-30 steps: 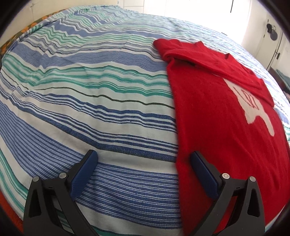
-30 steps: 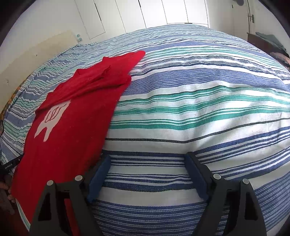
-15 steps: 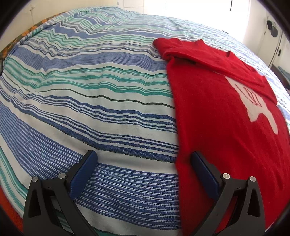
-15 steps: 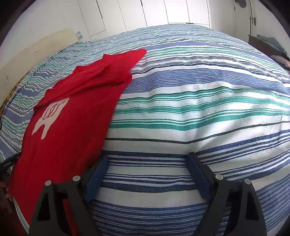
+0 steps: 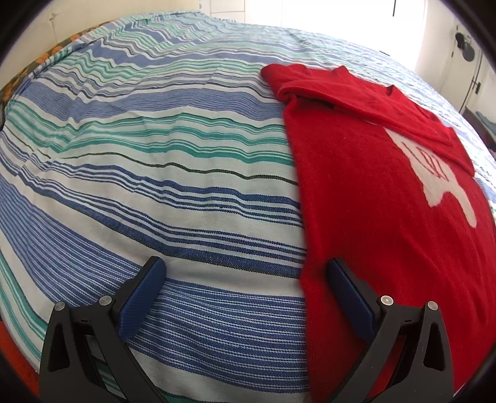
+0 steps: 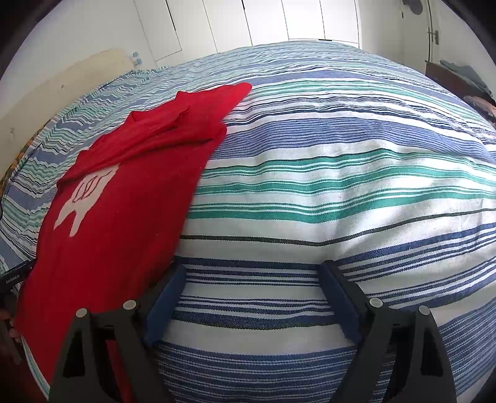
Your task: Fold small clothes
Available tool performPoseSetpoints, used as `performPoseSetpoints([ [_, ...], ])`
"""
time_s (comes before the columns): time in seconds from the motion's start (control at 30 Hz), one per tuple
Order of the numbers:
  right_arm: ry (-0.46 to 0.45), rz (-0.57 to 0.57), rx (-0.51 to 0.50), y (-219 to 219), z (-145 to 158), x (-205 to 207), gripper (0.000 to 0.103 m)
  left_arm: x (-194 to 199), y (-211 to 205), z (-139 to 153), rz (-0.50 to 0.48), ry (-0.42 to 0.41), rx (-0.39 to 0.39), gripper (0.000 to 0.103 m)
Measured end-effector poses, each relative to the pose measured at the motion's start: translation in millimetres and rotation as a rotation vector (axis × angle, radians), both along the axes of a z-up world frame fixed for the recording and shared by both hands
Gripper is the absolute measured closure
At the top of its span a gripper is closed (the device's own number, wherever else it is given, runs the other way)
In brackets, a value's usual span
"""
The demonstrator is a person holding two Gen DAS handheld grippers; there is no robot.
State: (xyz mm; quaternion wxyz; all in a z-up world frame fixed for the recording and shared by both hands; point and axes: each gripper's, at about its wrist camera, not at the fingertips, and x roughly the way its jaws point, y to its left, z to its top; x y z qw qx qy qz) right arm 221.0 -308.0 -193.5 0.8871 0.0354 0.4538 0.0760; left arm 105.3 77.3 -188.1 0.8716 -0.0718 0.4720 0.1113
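A red sweater (image 5: 381, 198) with a white motif lies flat on the striped bedspread (image 5: 161, 173), its sleeves folded across the chest. My left gripper (image 5: 245, 276) is open and empty above the sweater's left edge near the hem, its right finger over the red cloth. In the right wrist view the sweater (image 6: 124, 198) lies at the left. My right gripper (image 6: 251, 279) is open and empty beside the sweater's right edge, its left finger at the cloth's border. A bit of the left gripper's body (image 6: 14, 276) shows at the far left.
The bed fills both views. White wardrobe doors (image 6: 279, 21) stand behind it. A dark piece of furniture with clothes (image 6: 458, 80) is at the far right. A beige headboard (image 6: 62, 86) is at the left.
Both grippers have drifted slightly; the sweater sits a little further right in the left view and slightly higher in the right view. Both stay open.
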Motion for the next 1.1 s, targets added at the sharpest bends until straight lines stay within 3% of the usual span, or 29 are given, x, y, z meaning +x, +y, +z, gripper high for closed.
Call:
performPoseSetpoints([
  [1.1, -0.008, 0.002, -0.060, 4.5, -0.5, 1.9, 0.015, 1.9, -2.1, -0.3, 0.005, 0.008, 0.015, 0.001],
])
